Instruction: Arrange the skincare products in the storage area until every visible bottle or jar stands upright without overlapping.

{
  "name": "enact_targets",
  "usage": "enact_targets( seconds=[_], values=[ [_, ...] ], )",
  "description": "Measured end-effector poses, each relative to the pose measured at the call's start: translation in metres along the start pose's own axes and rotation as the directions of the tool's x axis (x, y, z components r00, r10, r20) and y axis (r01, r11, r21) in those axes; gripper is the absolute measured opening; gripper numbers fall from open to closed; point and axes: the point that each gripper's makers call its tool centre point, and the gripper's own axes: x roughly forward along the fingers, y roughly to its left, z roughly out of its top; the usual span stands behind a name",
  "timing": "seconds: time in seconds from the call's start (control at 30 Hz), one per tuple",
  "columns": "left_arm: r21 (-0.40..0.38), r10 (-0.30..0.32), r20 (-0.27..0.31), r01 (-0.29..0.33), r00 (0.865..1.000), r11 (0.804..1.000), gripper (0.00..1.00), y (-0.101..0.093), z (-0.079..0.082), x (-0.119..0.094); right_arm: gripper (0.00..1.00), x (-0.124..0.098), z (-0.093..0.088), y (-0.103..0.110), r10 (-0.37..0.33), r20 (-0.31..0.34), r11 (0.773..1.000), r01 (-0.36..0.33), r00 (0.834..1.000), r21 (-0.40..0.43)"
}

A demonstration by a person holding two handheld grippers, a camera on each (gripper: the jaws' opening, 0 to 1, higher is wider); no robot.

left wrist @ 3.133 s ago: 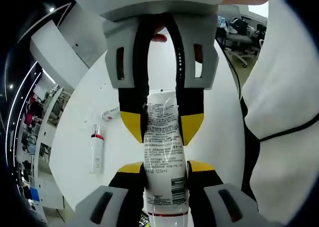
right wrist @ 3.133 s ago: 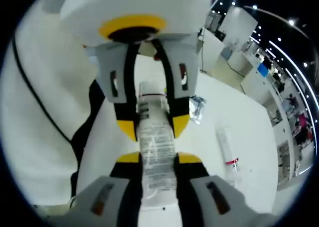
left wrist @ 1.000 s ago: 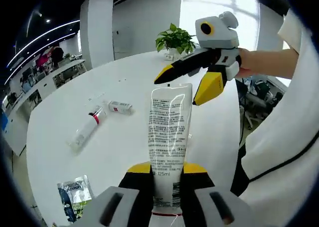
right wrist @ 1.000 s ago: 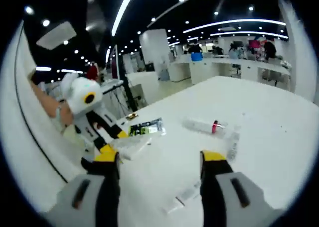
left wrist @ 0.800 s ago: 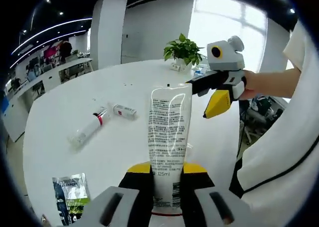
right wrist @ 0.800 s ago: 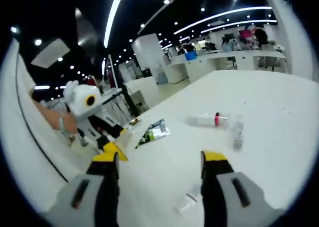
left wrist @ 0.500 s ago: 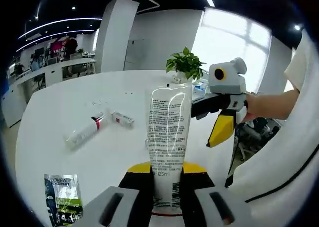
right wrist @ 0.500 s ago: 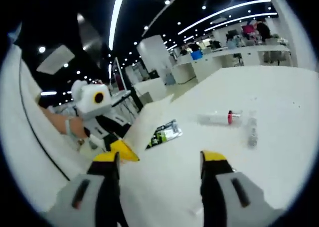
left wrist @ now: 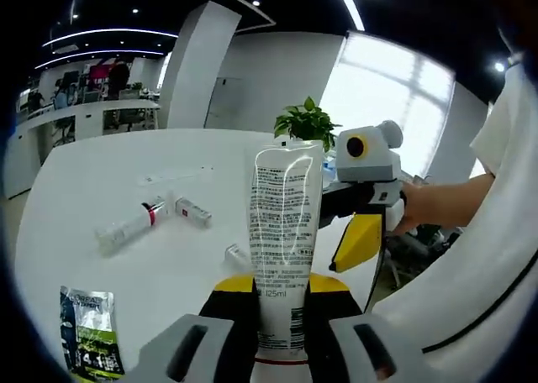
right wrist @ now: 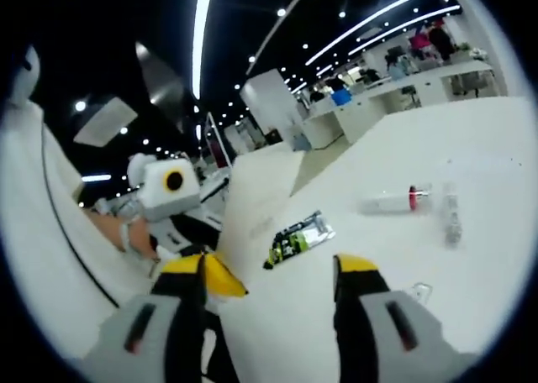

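tubes (left wrist: 284, 232): 4 | sachets (left wrist: 87, 331): 1 | potted plants (left wrist: 304, 124): 1

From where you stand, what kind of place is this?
Probably an open-plan office: a big white table, rows of desks under long ceiling light strips, and a potted plant by a bright window.

table (left wrist: 101, 190) centre open | obstacles: lying tubes (left wrist: 126, 223), sachet (left wrist: 88, 333)

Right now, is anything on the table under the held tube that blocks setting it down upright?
Mostly open. The left hand-held gripper holds the tube. A small item lies just left of the tube, a sachet further left, and the right hand-held gripper hangs on its right. Bare table lies beyond.
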Motion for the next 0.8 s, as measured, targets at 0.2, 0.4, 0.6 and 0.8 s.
enact_targets(
  seconds=[0.2, 0.4, 0.6, 0.8],
  values=[
    [-0.034, -0.026, 0.042, 0.027, 0.999, 0.999, 0.17, -0.007, 0.003, -0.003, 0.57, 0.003, 0.01, 0.01, 0.047, 0.069, 0.997, -0.05, 0.997, 0.053],
    [-0.097, -0.099, 0.141, 0.113, 0.985, 0.989, 0.17, -0.015, 0.02, -0.011, 0.55, 0.005, 0.024, 0.029, 0.144, 0.118, 0.987, -0.152, 0.982, 0.06],
    [-0.13, -0.179, 0.225, 0.212, 0.958, 0.969, 0.17, -0.028, 0.037, -0.021, 0.47, 0.003, 0.043, 0.054, 0.242, 0.169, 0.965, -0.255, 0.955, 0.057],
    [-0.156, -0.216, 0.259, 0.262, 0.941, 0.952, 0.17, -0.039, 0.048, -0.033, 0.43, 0.003, 0.057, 0.073, 0.29, 0.172, 0.951, -0.304, 0.941, 0.056]
  ],
)
